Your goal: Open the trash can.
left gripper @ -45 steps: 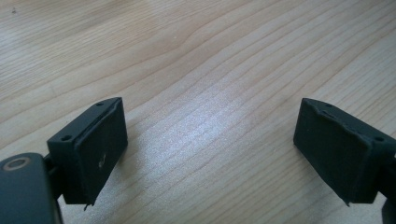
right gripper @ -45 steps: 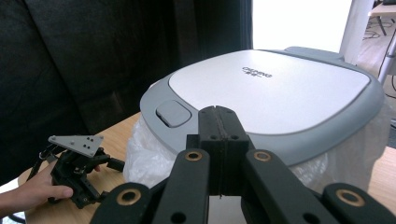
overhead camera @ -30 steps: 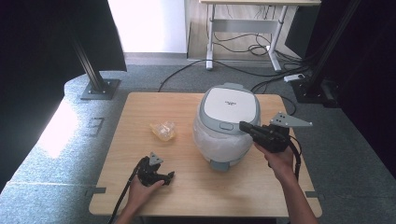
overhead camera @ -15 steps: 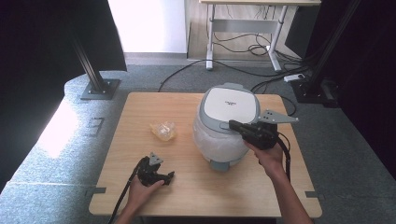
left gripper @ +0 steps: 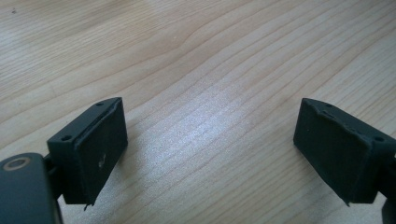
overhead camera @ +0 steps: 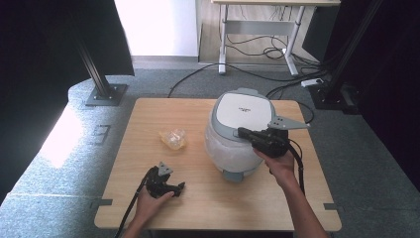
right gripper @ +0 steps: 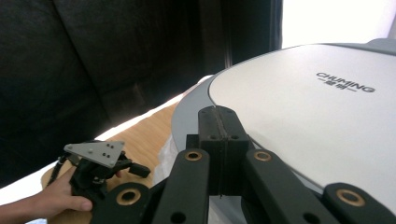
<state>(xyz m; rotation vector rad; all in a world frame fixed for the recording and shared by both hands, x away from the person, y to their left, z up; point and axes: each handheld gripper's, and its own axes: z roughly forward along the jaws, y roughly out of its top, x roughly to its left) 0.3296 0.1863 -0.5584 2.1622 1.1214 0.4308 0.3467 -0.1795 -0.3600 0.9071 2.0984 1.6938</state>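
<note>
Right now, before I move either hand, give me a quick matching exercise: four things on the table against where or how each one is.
Things:
1. left claw
2. right claw
3. rice cooker
4. crumpled clear wrapper

States:
A. lid down, on the table's right half
B. jaws wide apart, low over bare wood
C. lying left of the cooker
D. jaws pressed together, over the cooker's lid

Pairs: 1-B, 2-D, 3-A, 4-C

- Brand mark "CHUMING", dark capitals, on the pale grey lid (right gripper: pixel 299 116) of the rice cooker (overhead camera: pixel 240 134); ahead and right of the right gripper's (right gripper: pixel 218 122) closed fingertips.
- Small line beneath it: illegible.
</note>
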